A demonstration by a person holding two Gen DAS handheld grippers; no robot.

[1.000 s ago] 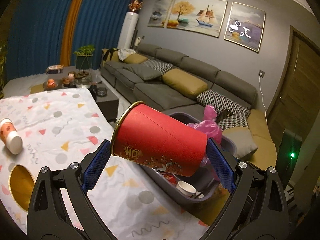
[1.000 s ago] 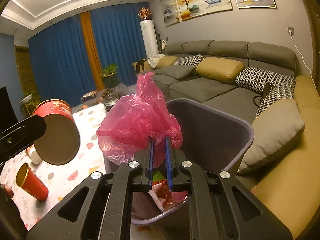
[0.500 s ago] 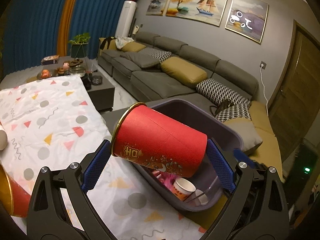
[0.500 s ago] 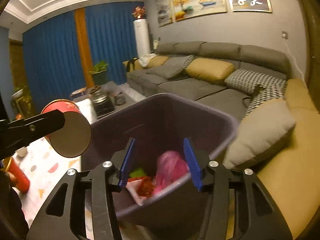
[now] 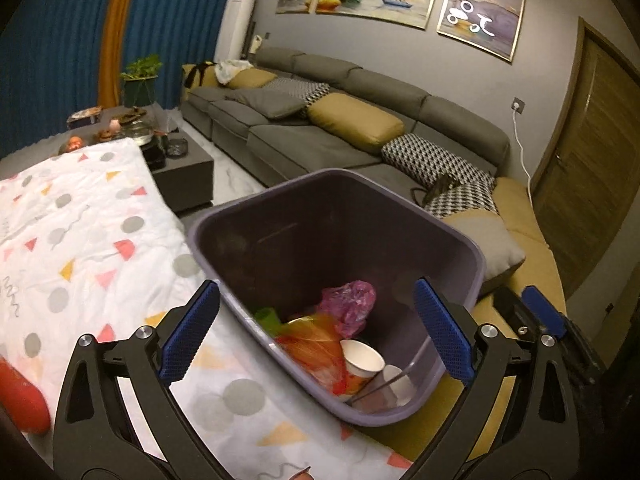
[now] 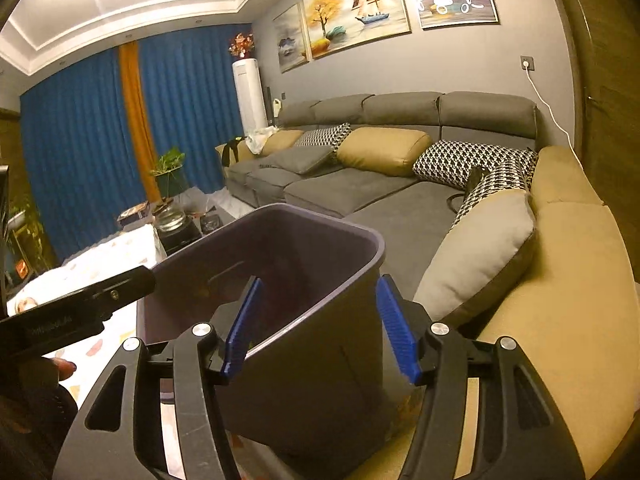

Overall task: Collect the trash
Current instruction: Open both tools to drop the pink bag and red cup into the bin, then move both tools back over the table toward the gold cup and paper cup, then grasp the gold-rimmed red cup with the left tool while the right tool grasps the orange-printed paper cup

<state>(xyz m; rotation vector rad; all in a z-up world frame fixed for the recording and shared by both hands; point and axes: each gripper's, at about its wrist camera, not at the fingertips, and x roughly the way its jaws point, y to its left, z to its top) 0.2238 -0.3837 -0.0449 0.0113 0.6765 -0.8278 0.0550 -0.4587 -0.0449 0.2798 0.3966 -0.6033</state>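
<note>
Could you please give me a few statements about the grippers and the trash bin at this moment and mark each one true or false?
1. The left gripper is open and holds nothing. True.
2. The pink crumpled plastic bag lies inside the dark purple plastic trash bin. True.
3. The right gripper is shut on the pink bag. False: it is open and empty, its fingers either side of the bin's rim.
4. The bin is empty. False: it also holds a white paper cup and orange wrapping.
5. A red cylindrical container lies on the patterned white tablecloth. True.
</note>
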